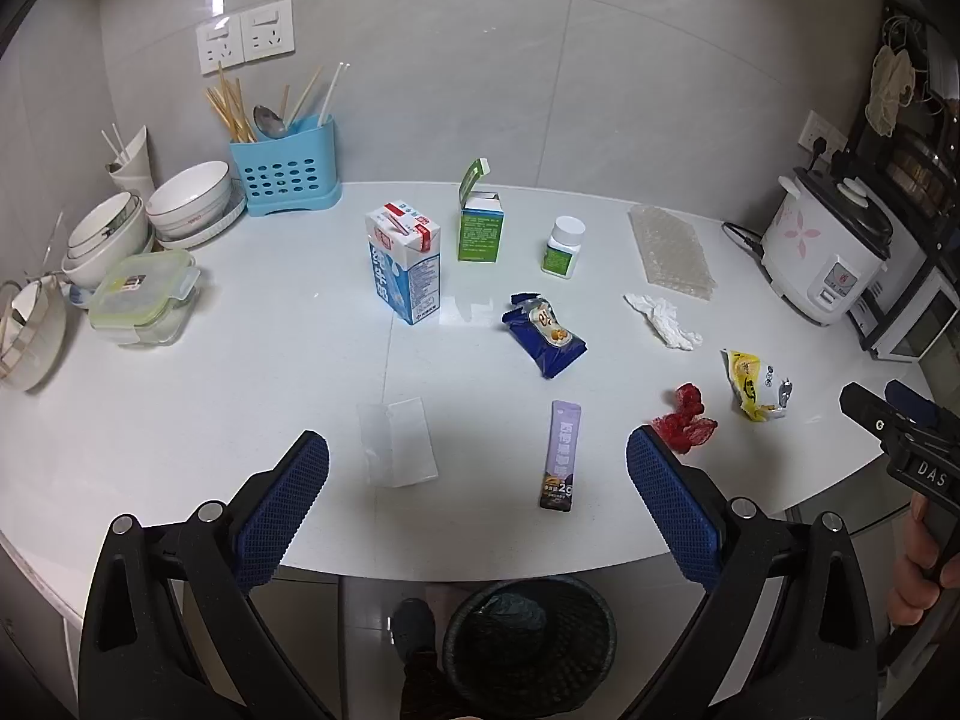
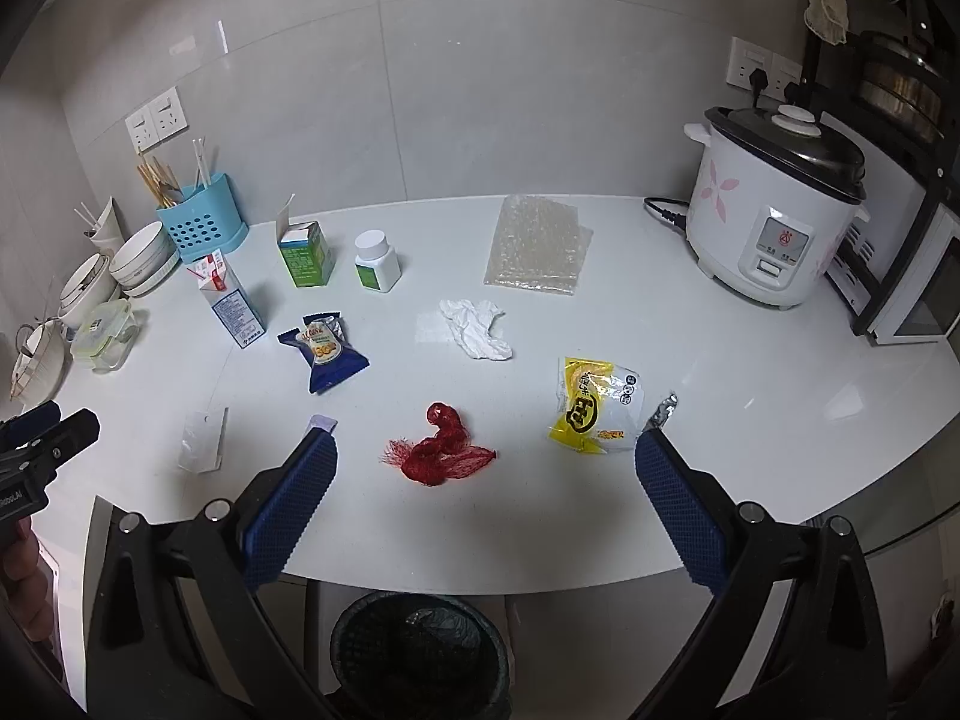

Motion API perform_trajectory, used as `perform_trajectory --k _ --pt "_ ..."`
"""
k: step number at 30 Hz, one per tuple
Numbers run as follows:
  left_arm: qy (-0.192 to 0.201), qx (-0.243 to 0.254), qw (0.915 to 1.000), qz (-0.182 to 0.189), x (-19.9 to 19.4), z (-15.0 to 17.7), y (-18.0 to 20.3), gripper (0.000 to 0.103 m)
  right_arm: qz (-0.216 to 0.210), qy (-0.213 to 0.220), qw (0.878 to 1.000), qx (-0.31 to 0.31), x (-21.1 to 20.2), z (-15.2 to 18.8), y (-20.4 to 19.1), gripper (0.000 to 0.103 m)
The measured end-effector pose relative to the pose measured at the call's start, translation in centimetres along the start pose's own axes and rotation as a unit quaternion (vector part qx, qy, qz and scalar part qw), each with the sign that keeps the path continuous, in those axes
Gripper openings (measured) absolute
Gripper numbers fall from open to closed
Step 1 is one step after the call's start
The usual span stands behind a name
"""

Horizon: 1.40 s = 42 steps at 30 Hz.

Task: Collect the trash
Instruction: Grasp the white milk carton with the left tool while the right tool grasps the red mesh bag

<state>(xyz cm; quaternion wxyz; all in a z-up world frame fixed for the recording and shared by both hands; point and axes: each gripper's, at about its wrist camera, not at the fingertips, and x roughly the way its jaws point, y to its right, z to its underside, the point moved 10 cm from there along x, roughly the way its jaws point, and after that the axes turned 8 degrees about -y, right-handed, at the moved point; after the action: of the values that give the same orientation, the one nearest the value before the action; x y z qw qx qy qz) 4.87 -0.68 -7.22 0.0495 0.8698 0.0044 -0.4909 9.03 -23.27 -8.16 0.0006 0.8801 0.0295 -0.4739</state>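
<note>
You are holding both grippers above the near edge of a white counter (image 1: 180, 420), with nothing picked up yet. Your left gripper (image 1: 477, 462) is hanging spread wide and empty; a purple sachet (image 1: 561, 456) is lying at its 12 o'clock. Your right gripper (image 2: 486, 468) is also gaping empty, a red mesh scrap (image 2: 441, 447) lying between its fingers. A black bin (image 2: 420, 654), possibly bag-lined, is waiting at 6 o'clock below. Next you likely need to descend and pinch.
</note>
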Motion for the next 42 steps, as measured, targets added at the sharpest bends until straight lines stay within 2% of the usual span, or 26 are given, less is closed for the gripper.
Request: perform_trajectory --k 11,17,22,26,31,42 --pt "-0.003 -0.003 1.0000 0.002 0.2 0.0 -0.1 0.097 0.002 -0.004 1.000 0.000 0.4 0.0 0.3 0.096" --pt "-0.011 -0.008 0.9999 -0.001 1.7 -0.6 -0.8 0.097 -0.002 -0.010 1.000 -0.004 1.2 -0.2 -0.3 0.096" --pt "-0.007 -0.020 0.9998 -0.001 4.1 -2.7 -3.1 0.097 -0.006 -0.023 1.000 -0.012 3.2 -0.6 -1.9 0.096" --pt "-0.004 -0.016 0.9998 -0.009 6.0 -4.5 -4.7 0.097 -0.005 -0.045 0.999 -0.009 5.7 -0.4 -2.9 0.096" --pt "-0.007 -0.016 0.9998 -0.002 9.5 -7.3 -6.8 0.097 0.003 -0.073 0.997 0.001 8.8 -0.4 -3.7 0.096" --pt "-0.007 0.030 0.9995 0.002 18.2 -12.3 -9.3 0.097 0.044 -0.133 0.990 0.036 14.9 -0.4 -4.1 0.093"
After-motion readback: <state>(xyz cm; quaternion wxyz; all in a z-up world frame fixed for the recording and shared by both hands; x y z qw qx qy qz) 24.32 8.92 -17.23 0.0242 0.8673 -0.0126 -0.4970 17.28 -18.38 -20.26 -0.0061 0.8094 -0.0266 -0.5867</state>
